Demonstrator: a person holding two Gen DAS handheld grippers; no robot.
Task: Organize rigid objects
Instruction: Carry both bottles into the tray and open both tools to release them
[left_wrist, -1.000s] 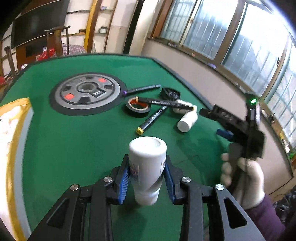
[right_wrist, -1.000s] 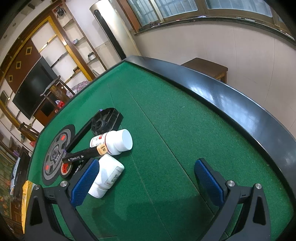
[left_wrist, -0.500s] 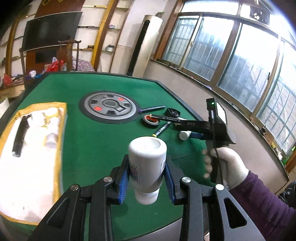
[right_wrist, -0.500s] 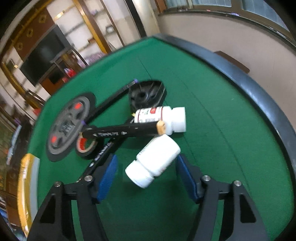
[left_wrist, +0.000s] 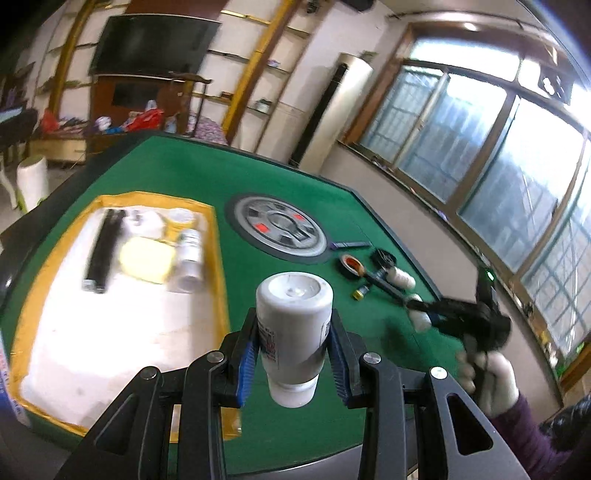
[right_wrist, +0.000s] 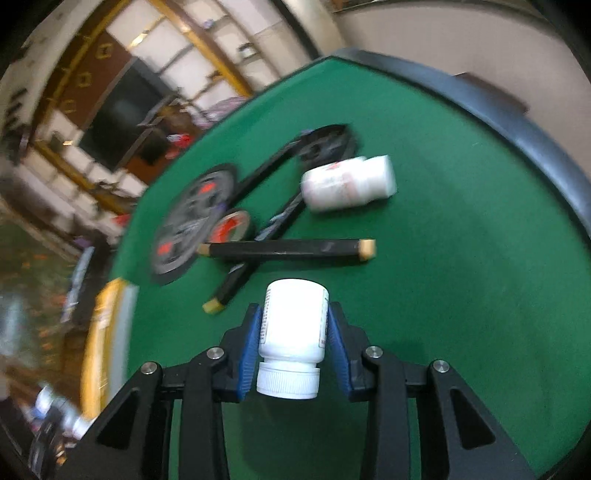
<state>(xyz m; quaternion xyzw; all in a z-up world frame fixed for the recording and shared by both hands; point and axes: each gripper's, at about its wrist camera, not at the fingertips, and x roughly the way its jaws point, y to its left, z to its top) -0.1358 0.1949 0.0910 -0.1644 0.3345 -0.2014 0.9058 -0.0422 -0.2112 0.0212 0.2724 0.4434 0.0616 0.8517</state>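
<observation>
My left gripper (left_wrist: 293, 354) is shut on a white bottle (left_wrist: 293, 325), held above the green table near the yellow-rimmed white tray (left_wrist: 218, 280). The tray holds a black tube (left_wrist: 103, 251), a yellow round item (left_wrist: 147, 260) and a white bottle (left_wrist: 189, 254). My right gripper (right_wrist: 291, 332) is shut on a second white bottle (right_wrist: 291, 325), cap toward the camera. It also shows in the left wrist view (left_wrist: 424, 314), held by a gloved hand (left_wrist: 491, 376). On the table lie another white bottle (right_wrist: 347, 182), black markers (right_wrist: 288, 249) and a tape roll (right_wrist: 231, 227).
A grey round disc (left_wrist: 279, 229) sits at the table's middle. A small black round part (right_wrist: 327, 144) lies beyond the markers. The table has a dark raised rim (right_wrist: 517, 122). Both views are motion-blurred.
My right gripper closed on the lying white bottle and lifted it. My left gripper swung left with its bottle, bringing the tray into view.
</observation>
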